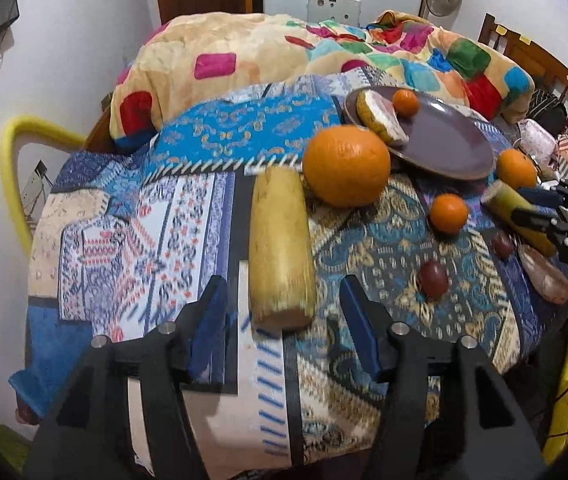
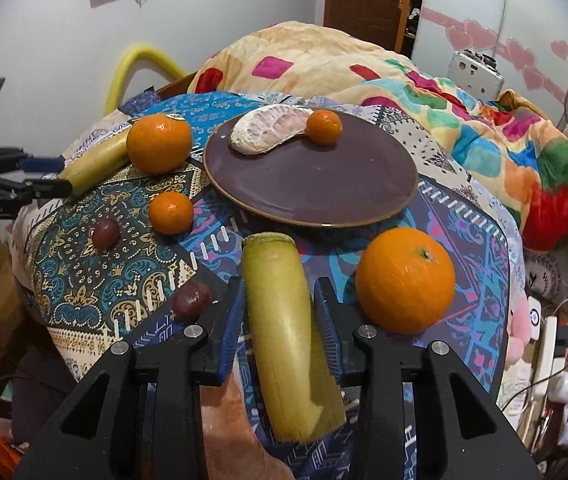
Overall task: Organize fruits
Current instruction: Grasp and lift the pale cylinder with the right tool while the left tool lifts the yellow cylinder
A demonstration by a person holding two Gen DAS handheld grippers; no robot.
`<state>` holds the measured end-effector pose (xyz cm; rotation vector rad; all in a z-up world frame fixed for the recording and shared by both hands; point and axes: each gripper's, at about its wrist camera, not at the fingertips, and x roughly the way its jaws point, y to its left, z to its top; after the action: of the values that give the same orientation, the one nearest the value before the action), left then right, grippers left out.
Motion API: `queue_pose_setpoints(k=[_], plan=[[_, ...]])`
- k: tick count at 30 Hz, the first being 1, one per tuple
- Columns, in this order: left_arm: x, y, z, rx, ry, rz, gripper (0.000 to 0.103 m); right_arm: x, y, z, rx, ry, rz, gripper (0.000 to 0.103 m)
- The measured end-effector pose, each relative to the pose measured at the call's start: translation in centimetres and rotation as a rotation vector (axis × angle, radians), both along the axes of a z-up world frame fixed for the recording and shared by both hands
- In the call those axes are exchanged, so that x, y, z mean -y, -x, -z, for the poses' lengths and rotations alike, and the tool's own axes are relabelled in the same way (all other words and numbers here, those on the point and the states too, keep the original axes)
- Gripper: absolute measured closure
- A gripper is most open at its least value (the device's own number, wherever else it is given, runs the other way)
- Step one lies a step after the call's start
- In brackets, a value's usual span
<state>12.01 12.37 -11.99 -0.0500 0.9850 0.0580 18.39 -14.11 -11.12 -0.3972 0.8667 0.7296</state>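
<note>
A brown plate (image 2: 323, 188) holds a peeled pomelo segment (image 2: 268, 128) and a small tangerine (image 2: 323, 126). My right gripper (image 2: 280, 312) has its jaws around a yellow-green cane piece (image 2: 284, 332); the blue pads touch its sides. My left gripper (image 1: 284, 312) is open just behind another yellow cane piece (image 1: 280, 248), not touching it. A large orange (image 1: 345, 166) lies beyond that piece. Another large orange (image 2: 405, 280), a small tangerine (image 2: 170, 213) and two dark plums (image 2: 104, 233) (image 2: 191, 301) lie on the patterned cloth.
A colourful blanket (image 2: 403, 80) is heaped behind the plate. The patterned cloth (image 1: 144, 220) drops off at the front and left edges. A yellow tube (image 1: 8, 160) stands at the left wall. Another pomelo segment (image 1: 545, 274) lies by the right gripper.
</note>
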Motion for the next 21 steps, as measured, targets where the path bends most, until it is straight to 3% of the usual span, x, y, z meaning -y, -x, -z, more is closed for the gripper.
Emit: queue_pose_setpoints(k=[10,21], plan=[[0.5,-4.9,1.3,-0.043,-0.038,0.049,0.045,-1.1,-0.6,0.5,-0.005,0.032,-0.025,0.067],[0.3,-7.2,2.6,-0.064,-0.057,0.065,0.056,-1.6,-0.8,0.8,0.008,0.047,-0.043,0.070]])
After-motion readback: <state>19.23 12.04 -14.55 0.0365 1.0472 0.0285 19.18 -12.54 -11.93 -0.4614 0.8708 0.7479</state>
